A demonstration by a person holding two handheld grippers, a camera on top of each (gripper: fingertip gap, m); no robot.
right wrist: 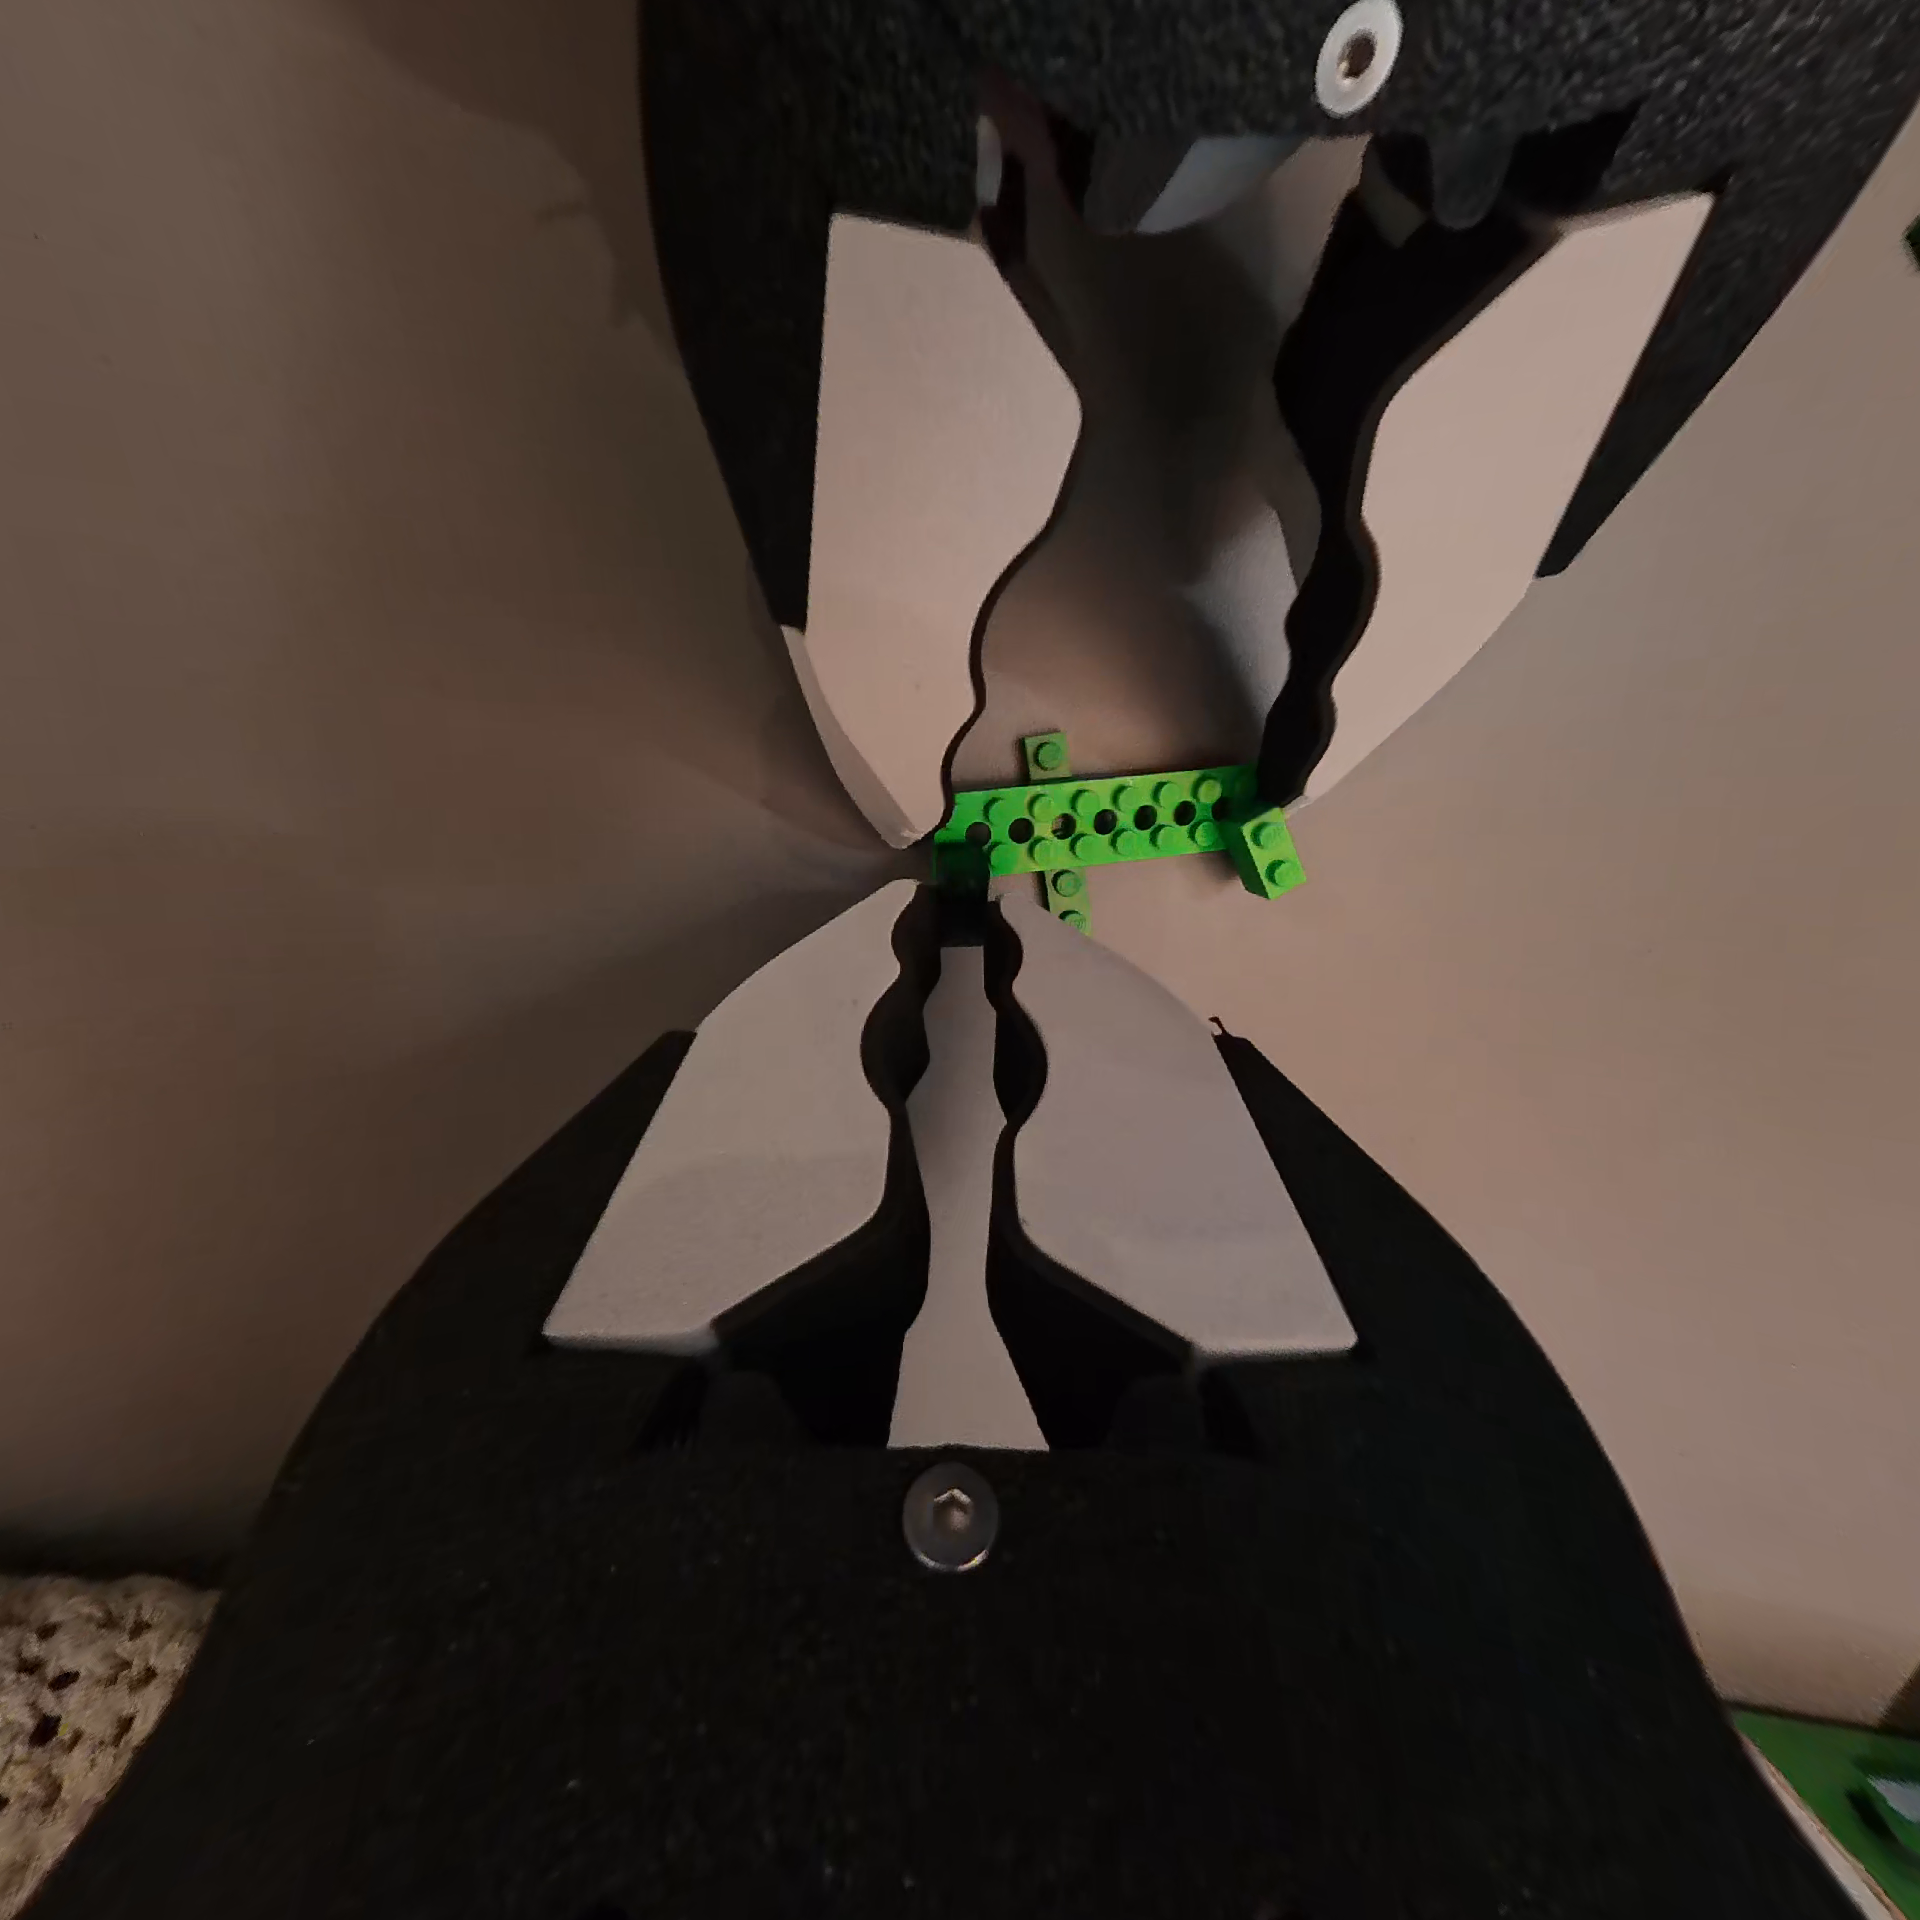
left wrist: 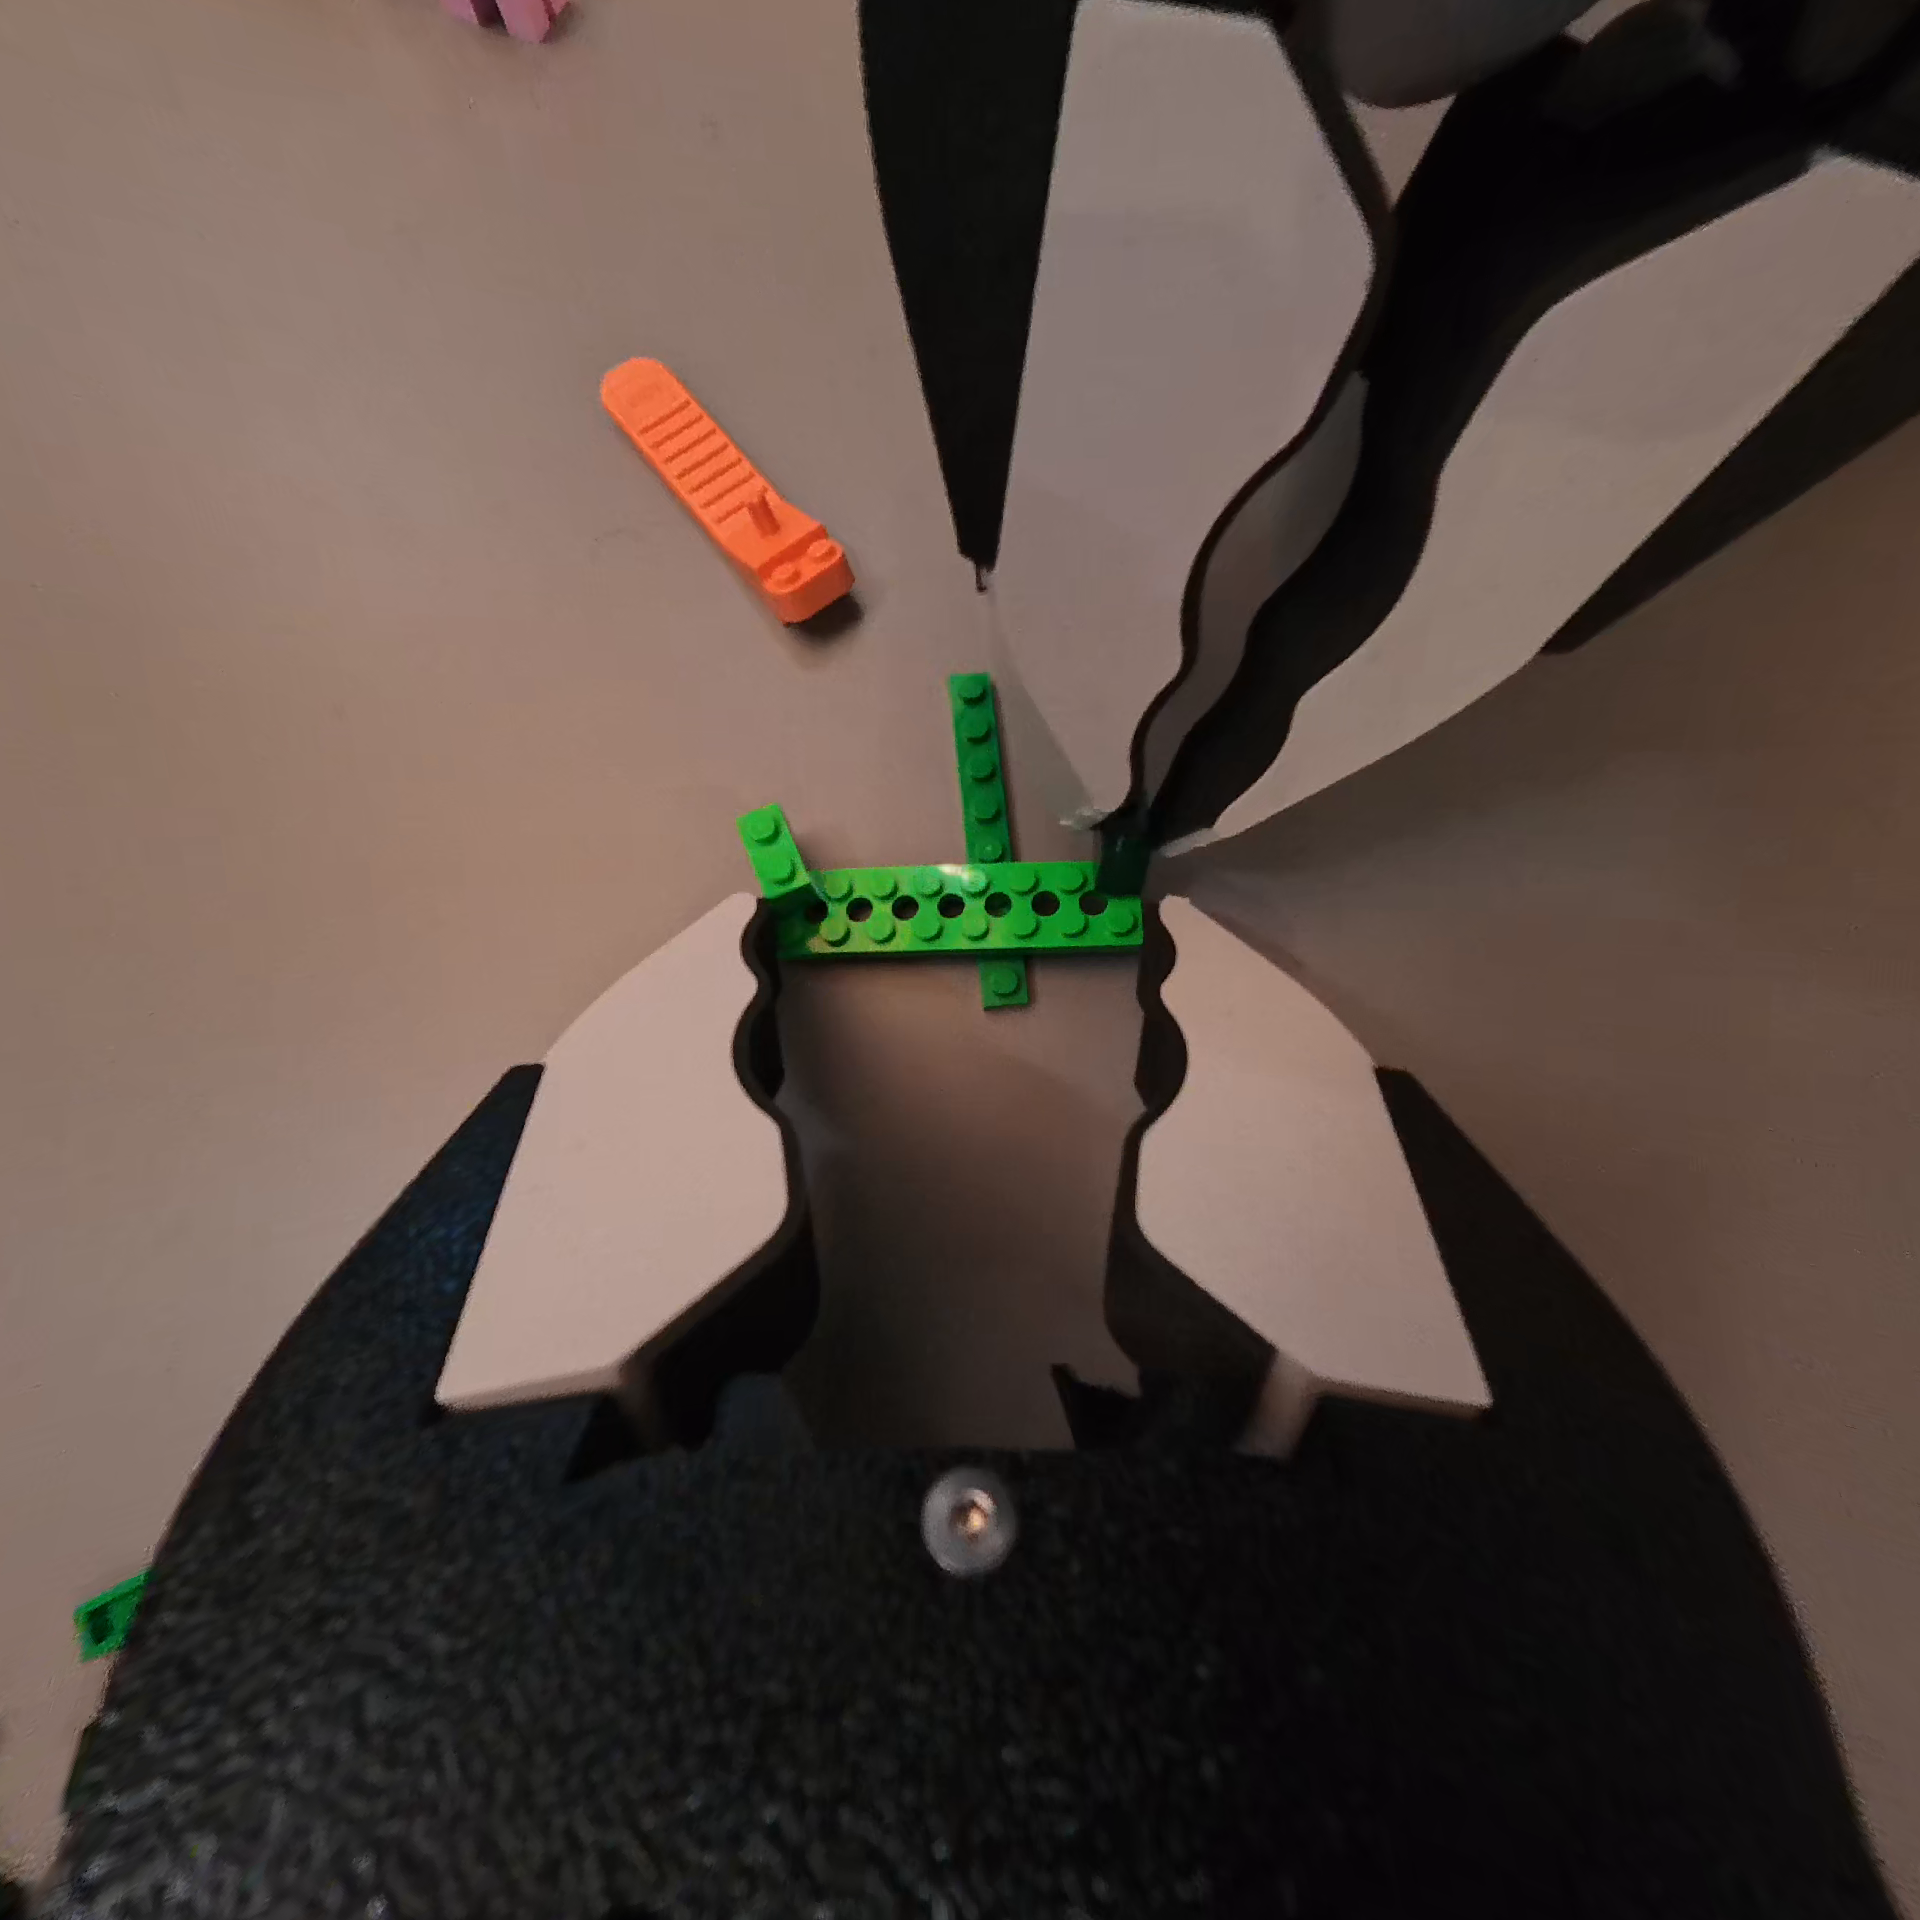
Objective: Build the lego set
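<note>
A plain beige tabletop (left wrist: 312,727) under dim light; crocheted cloth (right wrist: 83,1683) at its edge.

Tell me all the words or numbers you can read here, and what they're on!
No writing can be read in either view.
Orange brick separator: any raised marking is too blurred to read.
Green holed plate: its stud tops are too small to read.
Green printed sheet in the corner of the right wrist view: blurred, unreadable.
</note>
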